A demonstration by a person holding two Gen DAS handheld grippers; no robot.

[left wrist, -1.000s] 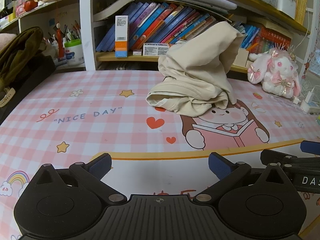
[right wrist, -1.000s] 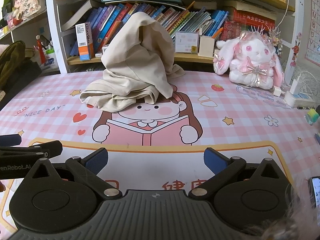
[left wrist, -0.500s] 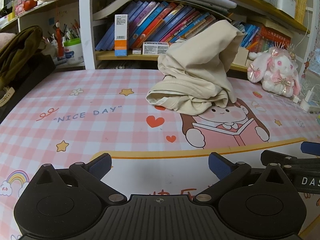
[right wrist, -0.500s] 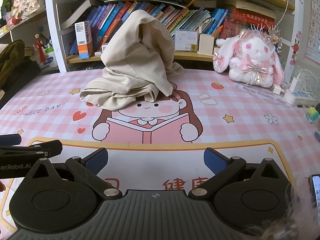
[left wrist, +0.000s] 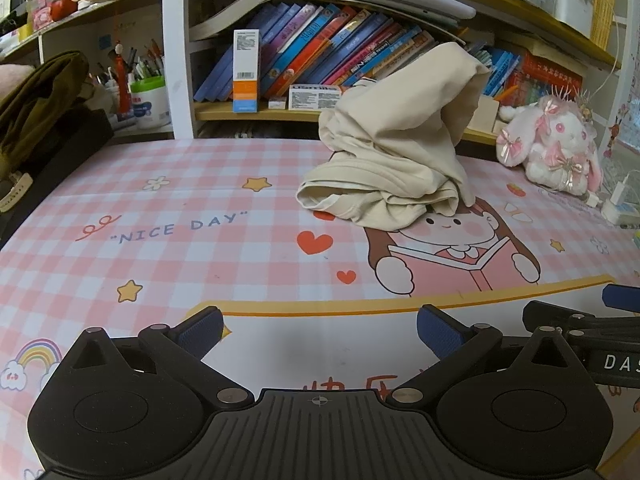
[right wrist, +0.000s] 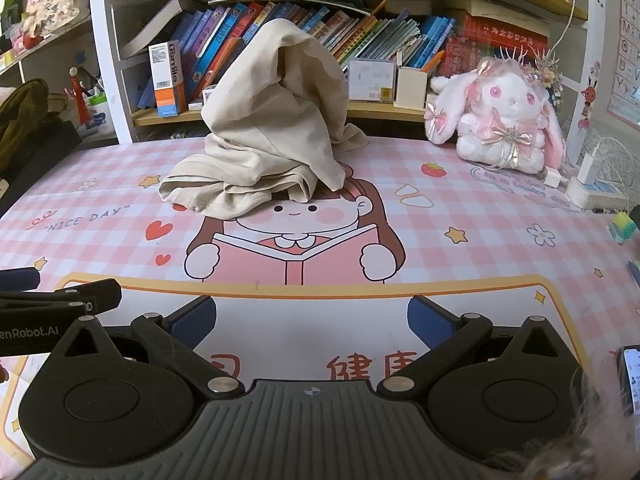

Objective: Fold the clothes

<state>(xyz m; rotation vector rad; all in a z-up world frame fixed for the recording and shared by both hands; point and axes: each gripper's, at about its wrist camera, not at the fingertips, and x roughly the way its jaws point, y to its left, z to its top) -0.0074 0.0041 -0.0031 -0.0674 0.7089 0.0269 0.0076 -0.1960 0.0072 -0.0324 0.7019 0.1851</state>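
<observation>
Item: beige garment, unfolded, lying in a crumpled heap toward the back of the desk, its upper part leaning up against the row of books on the bookshelf behind it; its lower folds are spilling onto the pink checked desk mat, covering the top of the cartoon girl's head printed there. In the right wrist view the same garment is sitting left of centre, peaked like a cone.

Left tongs: blue-padded fingers standing wide apart, gripping nothing, hovering low over the near, white-bordered part of the mat, well apart from the garment.

Right tongs: fingers likewise spread wide, holding nothing and touching nothing, hanging over the near edge of the mat just beside the left tongs; each unit's black arm is showing at the edge of the other's view.

Surroundings: pink-and-white plush rabbit sitting at the back right of the desk, near the garment but apart from it; white charger and power strip lying right of the rabbit; orange-and-white box standing upright on the shelf left of the garment; olive bag resting at the far left edge
</observation>
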